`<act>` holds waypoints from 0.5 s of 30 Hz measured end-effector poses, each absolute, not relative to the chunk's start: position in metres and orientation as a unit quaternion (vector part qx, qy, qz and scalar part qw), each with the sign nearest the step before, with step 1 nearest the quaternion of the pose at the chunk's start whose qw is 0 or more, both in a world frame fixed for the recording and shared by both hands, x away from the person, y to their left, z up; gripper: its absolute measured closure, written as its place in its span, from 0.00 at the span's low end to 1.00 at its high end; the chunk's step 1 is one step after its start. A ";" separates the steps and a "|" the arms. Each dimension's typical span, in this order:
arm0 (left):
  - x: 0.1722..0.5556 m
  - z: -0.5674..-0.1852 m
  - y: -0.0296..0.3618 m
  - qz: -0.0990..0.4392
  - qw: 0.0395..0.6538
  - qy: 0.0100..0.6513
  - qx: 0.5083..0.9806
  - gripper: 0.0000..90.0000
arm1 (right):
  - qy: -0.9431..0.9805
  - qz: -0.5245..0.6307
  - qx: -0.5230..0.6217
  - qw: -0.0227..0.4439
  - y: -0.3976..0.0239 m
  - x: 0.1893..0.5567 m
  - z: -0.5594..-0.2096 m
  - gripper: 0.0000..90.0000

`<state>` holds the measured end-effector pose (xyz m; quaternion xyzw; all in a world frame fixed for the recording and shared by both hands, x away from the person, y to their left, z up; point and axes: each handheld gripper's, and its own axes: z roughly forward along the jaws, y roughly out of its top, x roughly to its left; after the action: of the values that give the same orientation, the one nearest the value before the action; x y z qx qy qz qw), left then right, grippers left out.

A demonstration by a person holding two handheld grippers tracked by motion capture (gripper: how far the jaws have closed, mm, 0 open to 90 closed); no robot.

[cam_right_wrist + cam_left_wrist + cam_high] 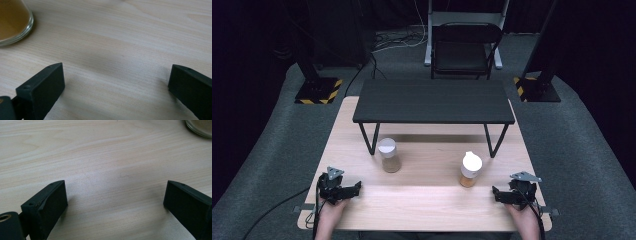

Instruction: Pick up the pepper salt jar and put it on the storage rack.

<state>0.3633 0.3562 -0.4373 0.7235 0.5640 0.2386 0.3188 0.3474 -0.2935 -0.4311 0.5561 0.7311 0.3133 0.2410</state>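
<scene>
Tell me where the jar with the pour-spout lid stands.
In the high view, the spouted jar stands right of centre on the wooden table, nearer the right gripper, right of the flat-lidded jar.

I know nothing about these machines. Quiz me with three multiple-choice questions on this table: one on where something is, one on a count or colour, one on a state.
1. Where is the black shelf?
A. on the table's far half
B. on the floor
C. between the grippers

2. How many white-lidded jars stand on the table?
A. one
B. two
C. four

3. How do the left gripper jaws stand?
A. shut on a jar
B. shut empty
C. open, empty

Answers: 1 A, its legs rest beyond the jars. 2 B, the left jar and the right jar. 3 C, bare wood lies between the jaws.
</scene>
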 end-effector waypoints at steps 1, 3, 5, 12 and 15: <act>0.363 -0.437 0.356 0.238 0.319 0.564 0.723 0.05 | 0.731 0.313 0.556 0.241 -0.293 0.347 -0.431 0.00; 0.363 -0.437 0.356 0.239 0.319 0.564 0.723 0.05 | 0.731 0.313 0.556 0.241 -0.293 0.347 -0.431 0.00; 0.363 -0.437 0.356 0.239 0.318 0.565 0.722 0.05 | 0.731 0.313 0.556 0.241 -0.293 0.347 -0.431 0.00; 0.363 -0.437 0.356 0.239 0.318 0.566 0.722 0.05 | 0.731 0.313 0.557 0.241 -0.293 0.347 -0.431 0.00; 0.361 -0.437 0.355 0.240 0.318 0.568 0.721 0.05 | 0.730 0.313 0.558 0.242 -0.293 0.347 -0.431 0.00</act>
<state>0.3615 0.3548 -0.4372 0.7207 0.5676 0.2399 0.3175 0.3472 -0.2926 -0.4310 0.5577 0.7300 0.3126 0.2416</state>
